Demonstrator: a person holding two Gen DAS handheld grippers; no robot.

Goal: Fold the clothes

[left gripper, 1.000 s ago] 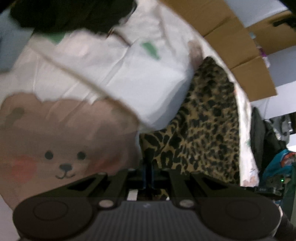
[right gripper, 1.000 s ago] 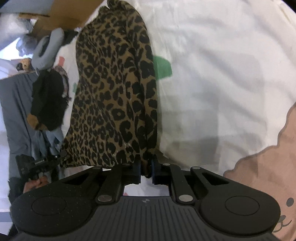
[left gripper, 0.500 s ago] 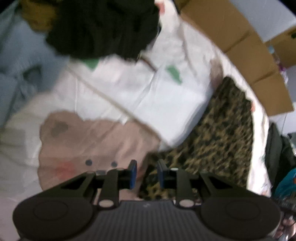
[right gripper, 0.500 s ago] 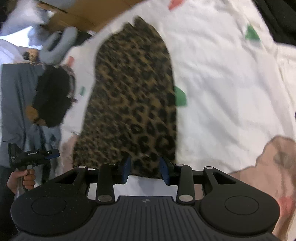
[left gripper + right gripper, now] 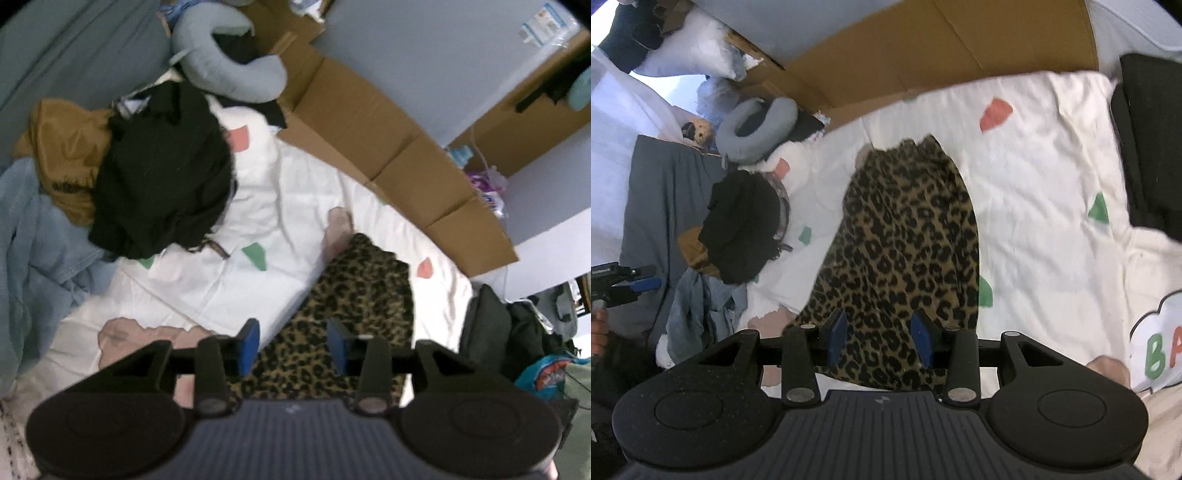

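A leopard-print garment (image 5: 354,302) (image 5: 908,236) lies flat and lengthwise on the white bedspread (image 5: 295,206) (image 5: 1041,177) with coloured patches. My left gripper (image 5: 293,345) hangs well above the garment's near end, its jaws opening, with nothing between the blue pads (image 5: 248,343). My right gripper (image 5: 879,334) is likewise high over the near edge of the cloth, jaws opening and holding nothing. In the right wrist view the left gripper (image 5: 642,283) shows at the left edge, held in a hand (image 5: 598,332).
A heap of black (image 5: 159,184), mustard (image 5: 62,147) and denim (image 5: 37,258) clothes lies at the bed's left. A grey neck pillow (image 5: 229,70) and cardboard boxes (image 5: 388,147) line the far side. Dark bags (image 5: 487,332) stand to the right. Another black garment (image 5: 1152,147) lies at the right.
Both grippers were shut on the leopard garment's near edge; they have let go, opened and risen high above the bed. The garment now lies flat.
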